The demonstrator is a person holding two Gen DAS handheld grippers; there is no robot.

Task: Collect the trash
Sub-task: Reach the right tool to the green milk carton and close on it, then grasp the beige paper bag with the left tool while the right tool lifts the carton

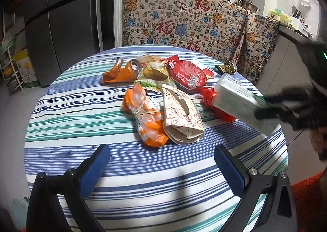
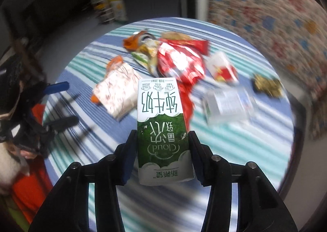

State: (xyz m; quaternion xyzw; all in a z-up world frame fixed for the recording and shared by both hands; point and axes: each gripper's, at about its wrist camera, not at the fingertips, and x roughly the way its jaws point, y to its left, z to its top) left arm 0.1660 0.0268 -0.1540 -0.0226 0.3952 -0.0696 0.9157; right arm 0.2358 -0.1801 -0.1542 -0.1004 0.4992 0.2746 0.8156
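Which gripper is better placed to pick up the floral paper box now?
Left. The left gripper is open and empty, just before the floral paper box. The right gripper already holds the milk carton.

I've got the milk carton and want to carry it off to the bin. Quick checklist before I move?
1. Right gripper on the milk carton: ok, pads press both sides.
2. Carton lifted off the table: ok, the left wrist view shows it above the cloth.
3. Carton closed, no drip: cannot tell, the top is blurred.
4. Left gripper free: ok, open and empty.
5. Bin location: cannot tell, none in view.
6. Trash left: not ok, tissue pack, can and wrappers remain.
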